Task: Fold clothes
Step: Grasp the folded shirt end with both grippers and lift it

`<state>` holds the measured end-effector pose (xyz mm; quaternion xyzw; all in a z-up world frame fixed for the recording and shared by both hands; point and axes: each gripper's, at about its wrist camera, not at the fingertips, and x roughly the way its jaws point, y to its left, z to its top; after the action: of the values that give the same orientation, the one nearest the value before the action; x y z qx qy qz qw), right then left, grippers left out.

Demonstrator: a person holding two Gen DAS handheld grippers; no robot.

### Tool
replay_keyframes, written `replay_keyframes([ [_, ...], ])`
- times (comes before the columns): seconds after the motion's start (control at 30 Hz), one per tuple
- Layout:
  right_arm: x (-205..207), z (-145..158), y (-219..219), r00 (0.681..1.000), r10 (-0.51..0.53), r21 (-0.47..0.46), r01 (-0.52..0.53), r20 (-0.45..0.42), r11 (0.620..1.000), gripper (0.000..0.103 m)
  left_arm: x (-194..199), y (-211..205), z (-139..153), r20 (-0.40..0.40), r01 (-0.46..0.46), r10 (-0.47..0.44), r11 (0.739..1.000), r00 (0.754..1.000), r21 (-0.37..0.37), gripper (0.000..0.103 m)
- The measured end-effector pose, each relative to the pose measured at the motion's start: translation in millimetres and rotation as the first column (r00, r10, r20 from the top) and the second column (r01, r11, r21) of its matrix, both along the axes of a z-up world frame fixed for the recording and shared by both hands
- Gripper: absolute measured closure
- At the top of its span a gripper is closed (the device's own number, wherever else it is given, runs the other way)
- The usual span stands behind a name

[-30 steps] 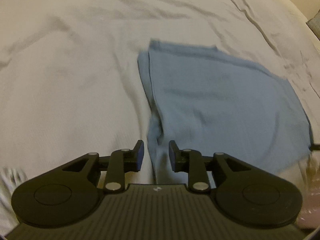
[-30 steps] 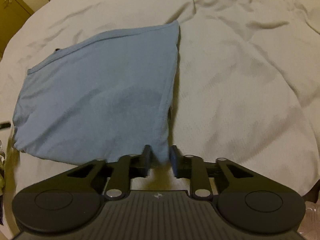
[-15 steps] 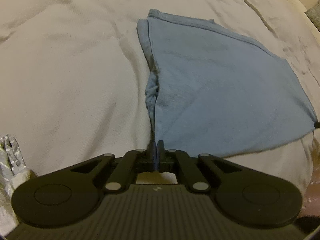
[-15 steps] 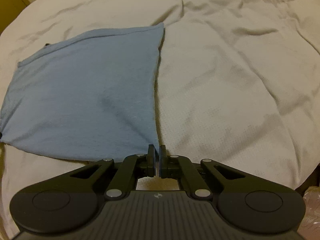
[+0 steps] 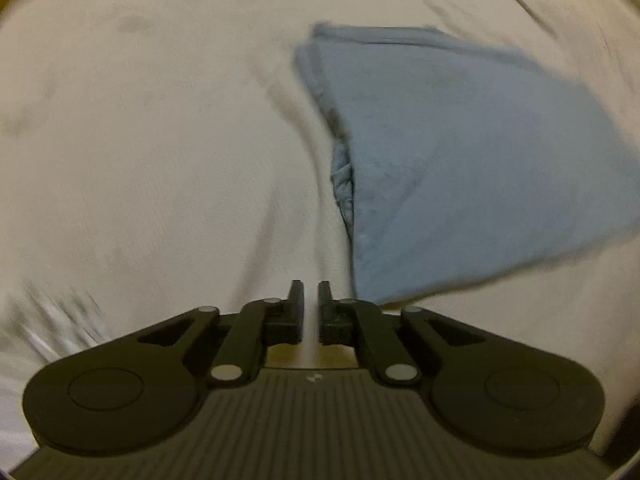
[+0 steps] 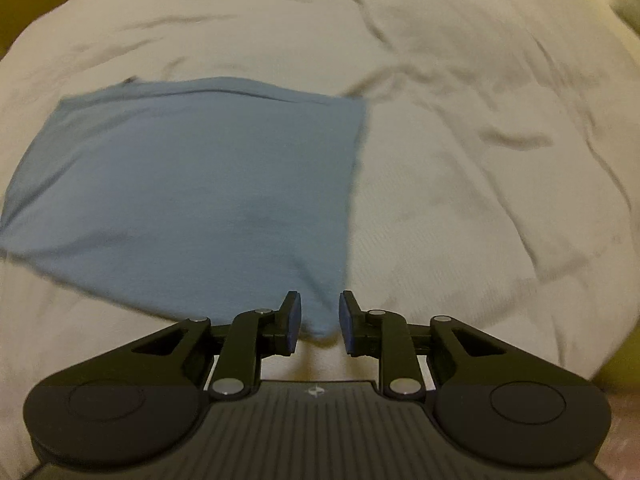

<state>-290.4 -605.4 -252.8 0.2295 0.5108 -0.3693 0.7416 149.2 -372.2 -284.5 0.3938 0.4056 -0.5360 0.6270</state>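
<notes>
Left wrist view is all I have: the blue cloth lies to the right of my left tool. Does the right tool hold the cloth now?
Observer: No. The right tool is open; the near corner of the blue cloth sits in its gap, not pinched.
Operator: Is the top layer smooth on that side?
Observer: Yes, in the right wrist view it lies flat, with no bunching.
Operator: What lies beyond its right edge?
Observer: Wrinkled white sheet.
</notes>
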Motion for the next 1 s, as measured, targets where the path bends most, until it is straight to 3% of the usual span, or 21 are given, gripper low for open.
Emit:
replay_keyframes([
  [0.07, 18, -3, 16, 0.992, 0.126, -0.025, -0.126, -0.020, 0.992, 0.076, -25, 3, 7, 0.139, 0.177, -0.173, 0.984, 0.975, -0.012, 0.068],
  [0.17, 47, -13, 47, 0.938, 0.339, -0.066, -0.343, -0.068, 0.937, 0.070, -70, 11, 3, 0.272, 0.452, -0.436, 0.892, 0.858, 0.004, 0.061],
  [0.27, 67, -26, 73, 0.858, 0.494, -0.104, -0.509, -0.139, 0.855, 0.057, -100, 17, -14, 0.328, 0.602, -0.582, 0.797, 0.744, 0.048, 0.060],
  [0.4, 74, -52, 92, 0.736, 0.615, -0.121, -0.663, -0.281, 0.738, 0.057, -119, 20, -48, 0.416, 0.687, -0.671, 0.714, 0.614, 0.137, 0.058],
  [0.5, 70, -75, 97, 0.622, 0.659, -0.132, -0.761, -0.422, 0.635, 0.057, -120, 19, -60, 0.496, 0.711, -0.687, 0.680, 0.531, 0.181, 0.059],
  [0.53, 66, -82, 98, 0.584, 0.663, -0.135, -0.789, -0.468, 0.600, 0.057, -120, 18, -62, 0.523, 0.713, -0.688, 0.672, 0.502, 0.199, 0.063],
  [0.6, 58, -88, 96, 0.542, 0.660, -0.152, -0.820, -0.520, 0.552, 0.058, -111, 16, -69, 0.560, 0.699, -0.688, 0.671, 0.461, 0.249, 0.074],
  [0.63, 55, -89, 95, 0.527, 0.652, -0.166, -0.830, -0.545, 0.532, 0.059, -105, 14, -72, 0.569, 0.687, -0.686, 0.676, 0.454, 0.267, 0.080],
  [0.73, 47, -92, 90, 0.506, 0.614, -0.186, -0.840, -0.605, 0.509, 0.064, -95, 7, -75, 0.564, 0.668, -0.682, 0.689, 0.466, 0.280, 0.097],
  [0.8, 42, -95, 85, 0.496, 0.586, -0.185, -0.840, -0.641, 0.510, 0.071, -93, 1, -74, 0.559, 0.669, -0.680, 0.691, 0.475, 0.273, 0.100],
  [0.87, 35, -98, 80, 0.485, 0.568, -0.172, -0.840, -0.665, 0.515, 0.087, -94, -4, -71, 0.560, 0.669, -0.673, 0.696, 0.482, 0.260, 0.101],
  [0.9, 31, -100, 77, 0.479, 0.559, -0.166, -0.839, -0.676, 0.518, 0.102, -94, -5, -68, 0.560, 0.665, -0.667, 0.702, 0.491, 0.253, 0.101],
  [1.0, 25, -92, 72, 0.482, 0.558, -0.177, -0.841, -0.676, 0.512, 0.103, -93, -6, -59, 0.549, 0.655, -0.656, 0.717, 0.518, 0.238, 0.101],
])
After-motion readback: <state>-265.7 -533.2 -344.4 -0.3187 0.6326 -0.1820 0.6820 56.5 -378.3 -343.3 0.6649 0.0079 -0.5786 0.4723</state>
